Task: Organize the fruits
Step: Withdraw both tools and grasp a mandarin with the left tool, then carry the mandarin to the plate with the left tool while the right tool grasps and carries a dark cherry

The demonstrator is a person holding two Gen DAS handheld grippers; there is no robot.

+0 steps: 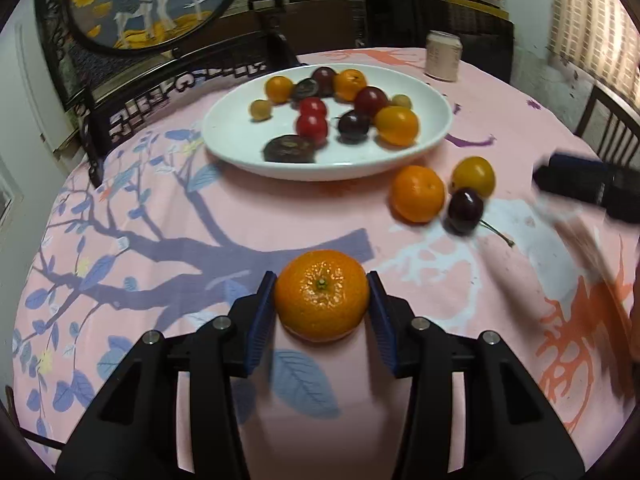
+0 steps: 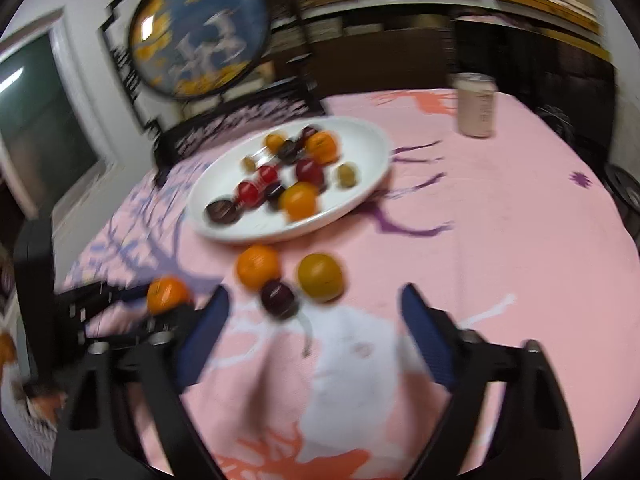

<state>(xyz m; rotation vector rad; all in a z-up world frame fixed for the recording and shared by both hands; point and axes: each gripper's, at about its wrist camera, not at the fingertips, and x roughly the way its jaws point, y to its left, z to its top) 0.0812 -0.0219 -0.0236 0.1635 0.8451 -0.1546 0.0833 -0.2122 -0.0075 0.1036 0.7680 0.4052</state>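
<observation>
Orange mandarin [image 1: 321, 295] sits on the pink tablecloth [image 1: 200, 280] squarely between the left gripper [image 1: 321, 300] pads, which touch both its sides. Right gripper [image 2: 314, 312] gapes empty, cherry [image 2: 279, 299] just ahead; the plate [image 1: 232, 148] lies straight beyond.

Glossy white plate [image 1: 436, 120]; printed cloth tablecloth [image 1: 160, 208]; dimpled shiny mandarin [image 1: 322, 295].

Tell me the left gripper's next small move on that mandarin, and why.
Probably lift it straight up a little. The left gripper has its blue pads against both sides of the mandarin, which sits on the tablecloth. The white plate with the other fruit lies beyond, so the mandarin should clear the cloth before it is carried there.
</observation>
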